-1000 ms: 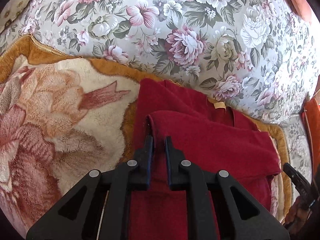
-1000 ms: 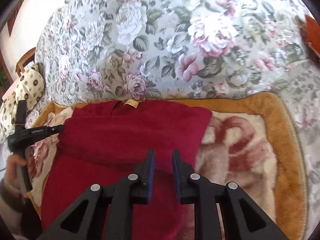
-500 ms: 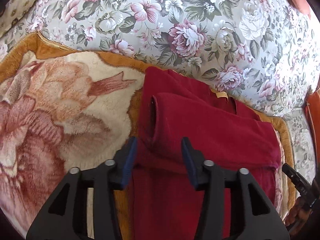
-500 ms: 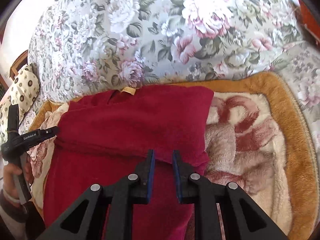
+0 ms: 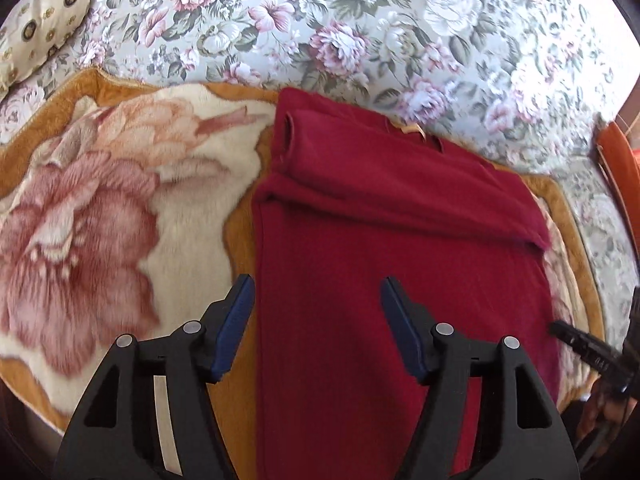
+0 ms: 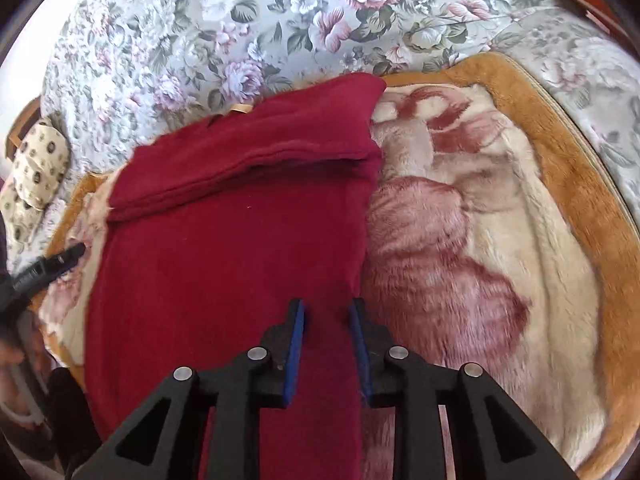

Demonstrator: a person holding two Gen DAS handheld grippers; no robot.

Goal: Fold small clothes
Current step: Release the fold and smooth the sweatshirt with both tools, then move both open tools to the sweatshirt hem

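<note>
A dark red top (image 5: 380, 240) lies flat on a plush rose-print blanket (image 5: 100, 220), its sleeves folded across the chest below a tan neck label (image 5: 408, 130). My left gripper (image 5: 316, 292) hovers over the garment's left edge, jaws wide and still opening, with nothing pinched. In the right wrist view the same top (image 6: 224, 248) fills the middle. My right gripper (image 6: 327, 308) hangs over its right edge. Its jaws are opening too, and the pads stand clear of the cloth beneath. Each view catches the other gripper's black tip at its border.
The blanket (image 6: 480, 240) has a tan border and rests on a floral sofa cover (image 5: 360, 20). A cream patterned cushion (image 5: 36, 28) sits at the far left, and an orange object (image 5: 616, 160) at the right edge. A hand (image 6: 16, 344) shows low on the left.
The left gripper let go of the folded sleeve, spread wide and drew back toward the garment's near part. The right gripper pulled back along the right edge and its jaws widened a little.
</note>
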